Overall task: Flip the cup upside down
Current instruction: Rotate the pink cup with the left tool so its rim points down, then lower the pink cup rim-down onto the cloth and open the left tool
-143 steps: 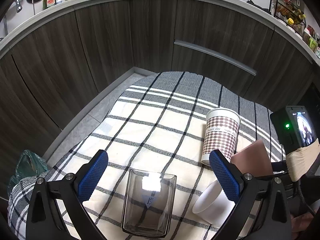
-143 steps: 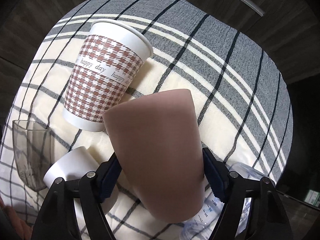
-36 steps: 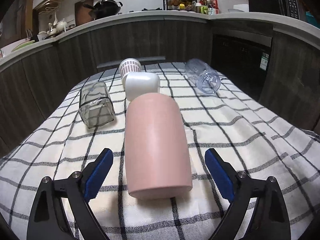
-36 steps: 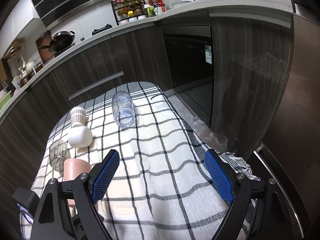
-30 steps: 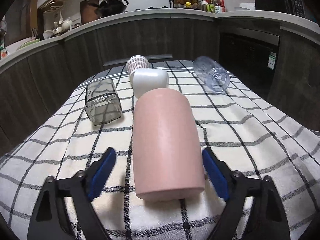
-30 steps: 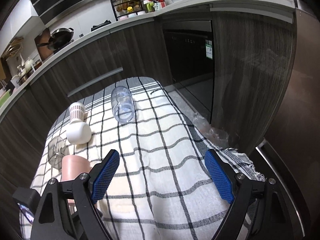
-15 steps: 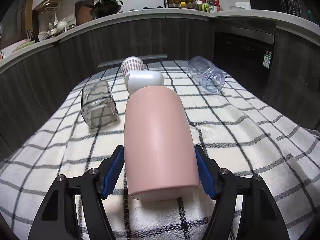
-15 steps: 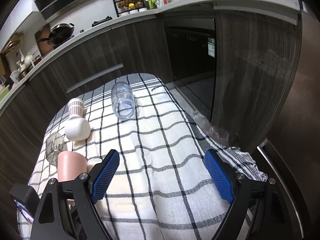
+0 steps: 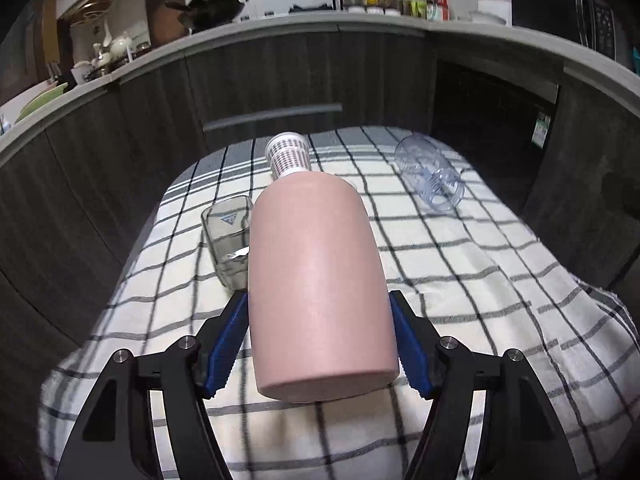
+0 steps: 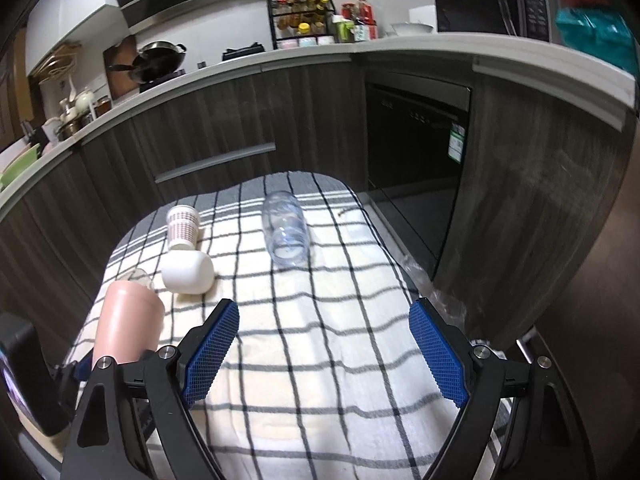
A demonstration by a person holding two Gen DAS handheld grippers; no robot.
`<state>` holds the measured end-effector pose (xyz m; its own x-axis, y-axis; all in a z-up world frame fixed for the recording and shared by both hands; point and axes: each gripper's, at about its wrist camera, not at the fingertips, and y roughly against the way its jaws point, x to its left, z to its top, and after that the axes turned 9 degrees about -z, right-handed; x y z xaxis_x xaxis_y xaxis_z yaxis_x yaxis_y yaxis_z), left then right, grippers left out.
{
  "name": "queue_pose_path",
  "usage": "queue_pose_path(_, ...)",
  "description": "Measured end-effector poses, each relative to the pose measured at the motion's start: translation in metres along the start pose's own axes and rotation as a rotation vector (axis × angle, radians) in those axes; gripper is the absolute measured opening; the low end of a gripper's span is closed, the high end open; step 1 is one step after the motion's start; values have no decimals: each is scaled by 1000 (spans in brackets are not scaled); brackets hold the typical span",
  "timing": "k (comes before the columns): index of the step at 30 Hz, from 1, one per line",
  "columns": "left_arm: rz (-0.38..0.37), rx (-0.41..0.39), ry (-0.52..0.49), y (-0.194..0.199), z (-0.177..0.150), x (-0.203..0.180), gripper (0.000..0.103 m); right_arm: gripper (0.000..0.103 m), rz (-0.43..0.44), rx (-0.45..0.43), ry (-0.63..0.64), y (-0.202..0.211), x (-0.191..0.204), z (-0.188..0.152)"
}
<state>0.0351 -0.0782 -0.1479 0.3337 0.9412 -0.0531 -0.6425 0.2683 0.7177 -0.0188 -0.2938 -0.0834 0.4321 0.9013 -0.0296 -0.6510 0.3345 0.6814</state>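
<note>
My left gripper (image 9: 318, 346) is shut on the pink cup (image 9: 316, 280), blue pads pressed on both its sides. The cup is lifted off the checked cloth (image 9: 480, 280) and tilted, its closed end toward the camera. The cup also shows in the right wrist view (image 10: 126, 322), at the lower left. My right gripper (image 10: 324, 354) is open and empty above the cloth, to the right of the cup.
A clear square glass (image 9: 228, 236) lies on its side left of the pink cup. A patterned paper cup (image 10: 182, 226), a white cup (image 10: 188, 270) and a clear plastic cup (image 10: 286, 234) on its side sit farther back. Dark cabinets surround the table.
My left gripper closed on the pink cup, which had stood on the cloth, and has lifted and tilted it. My right gripper stayed open and shifted slightly.
</note>
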Motion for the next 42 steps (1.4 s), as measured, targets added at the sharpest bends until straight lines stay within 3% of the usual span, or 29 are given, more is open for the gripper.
queue_pose_path(6,-57,251,-16,-4,18,3,68,87,26,4,11,5,15,22)
queue_pose_path(12,-146,619,61,-34,27,17,68,87,70,93,5,-8,31,42)
queue_pose_path(21,-205,952,57,-77,49,14,68,87,156,241,-81,-45,41,53)
queue_pose_path(29,-189,1032,8,-112,64,5,68,87,151,305,-139,-78,39,64)
queue_pose_path(37,-186,1028,-12,-135,69,8,68,87,141,333,-155,-95,36,66)
queue_pose_path(42,-183,986,-30,-134,74,8,70,87,134,332,-157,-95,35,66)
